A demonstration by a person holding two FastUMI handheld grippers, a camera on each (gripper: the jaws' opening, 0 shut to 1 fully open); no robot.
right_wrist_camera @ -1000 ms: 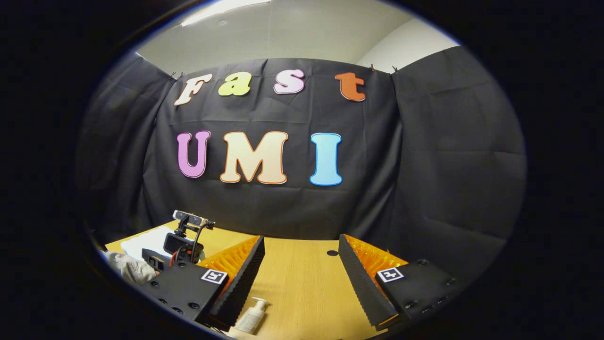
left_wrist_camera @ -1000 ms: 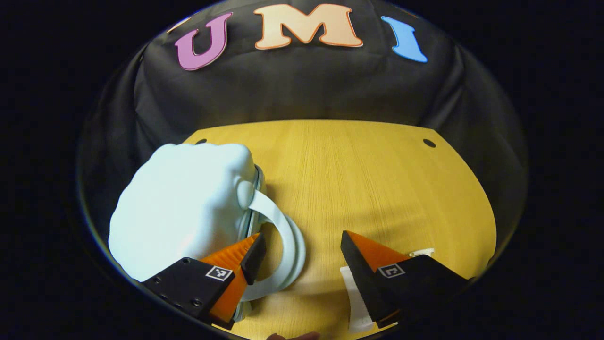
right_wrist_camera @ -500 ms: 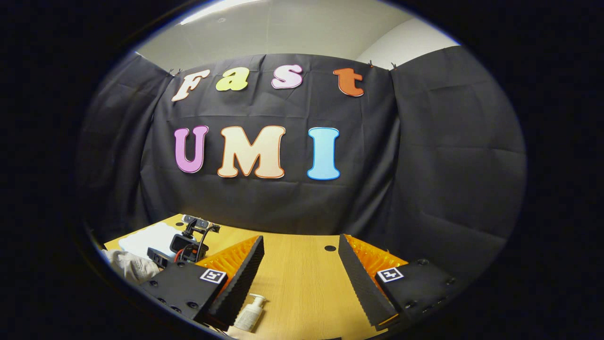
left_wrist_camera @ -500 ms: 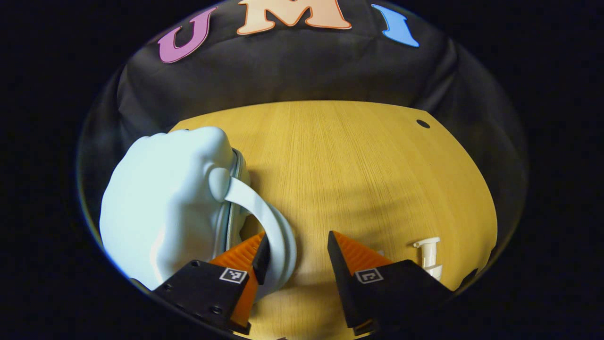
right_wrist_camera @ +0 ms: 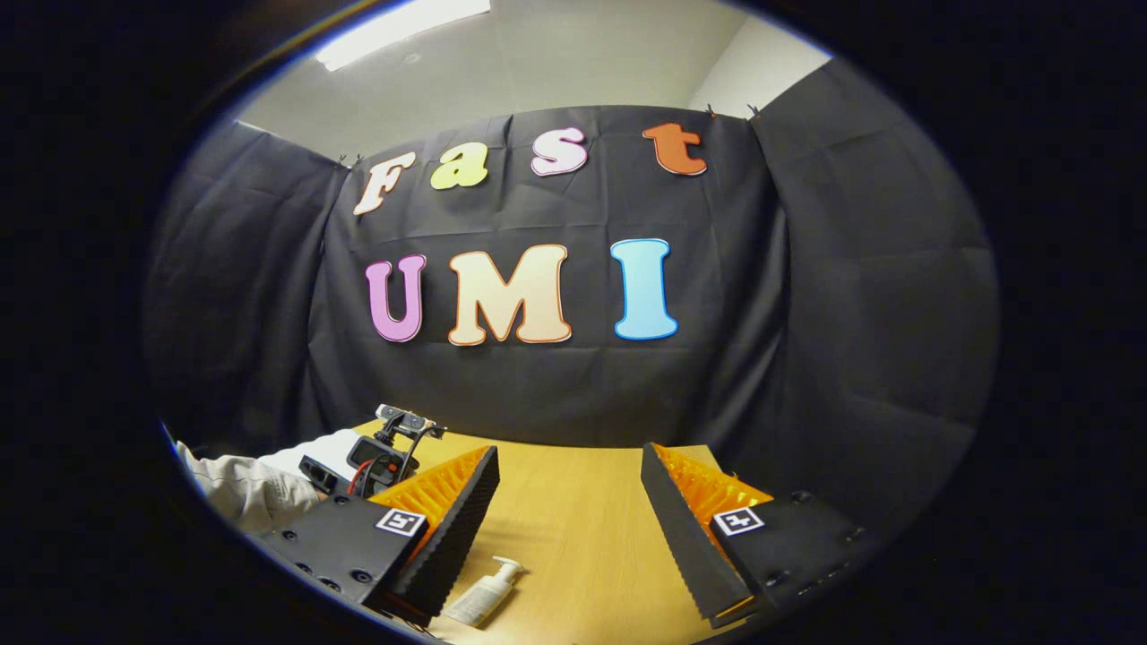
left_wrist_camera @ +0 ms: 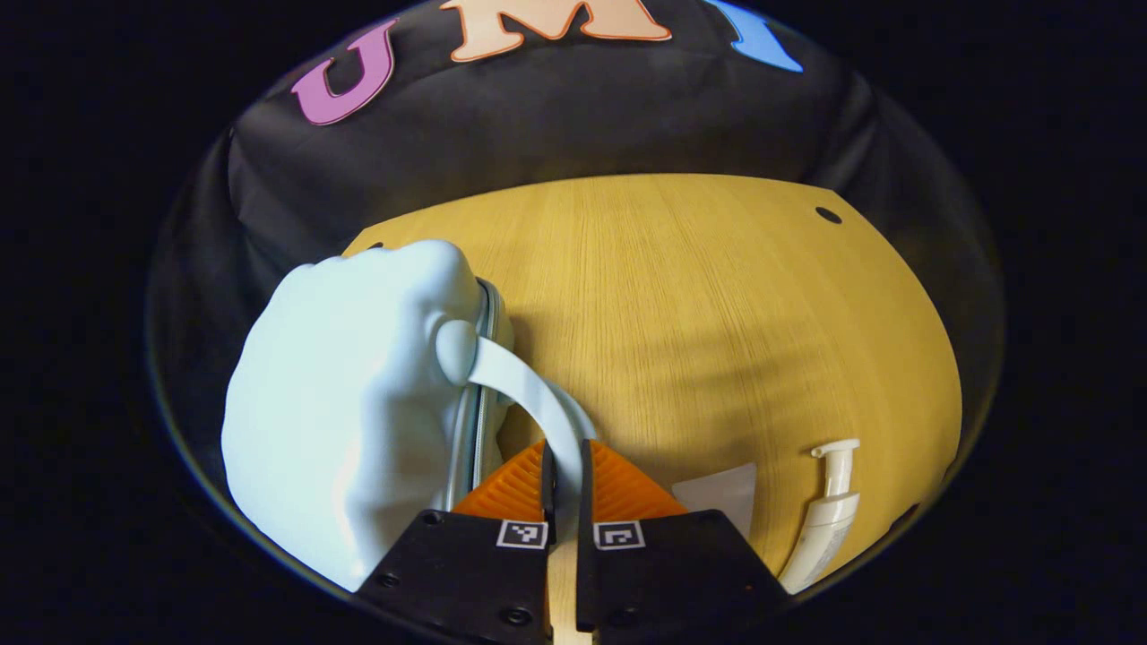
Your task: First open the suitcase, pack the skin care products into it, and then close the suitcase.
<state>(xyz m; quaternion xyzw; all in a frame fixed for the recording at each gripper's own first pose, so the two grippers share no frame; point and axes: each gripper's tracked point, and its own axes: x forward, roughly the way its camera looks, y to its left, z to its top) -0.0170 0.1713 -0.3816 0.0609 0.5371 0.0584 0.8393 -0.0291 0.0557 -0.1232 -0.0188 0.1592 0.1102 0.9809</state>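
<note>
Left gripper [left_wrist_camera: 563, 466] clamped on suitcase handle [left_wrist_camera: 529, 399]

Suitcase [left_wrist_camera: 349, 421] lies left on the table [left_wrist_camera: 699, 296] — pump bottle [left_wrist_camera: 824, 520] right.

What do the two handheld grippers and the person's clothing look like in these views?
Each gripper, left gripper and right gripper, has a black angular body with small screws and a square black-and-white marker tag behind each ridged, wedge-shaped finger. In the right gripper view the left one carries a small camera on a black mount, with red and black cables. The person wears a light grey sleeve.
</note>
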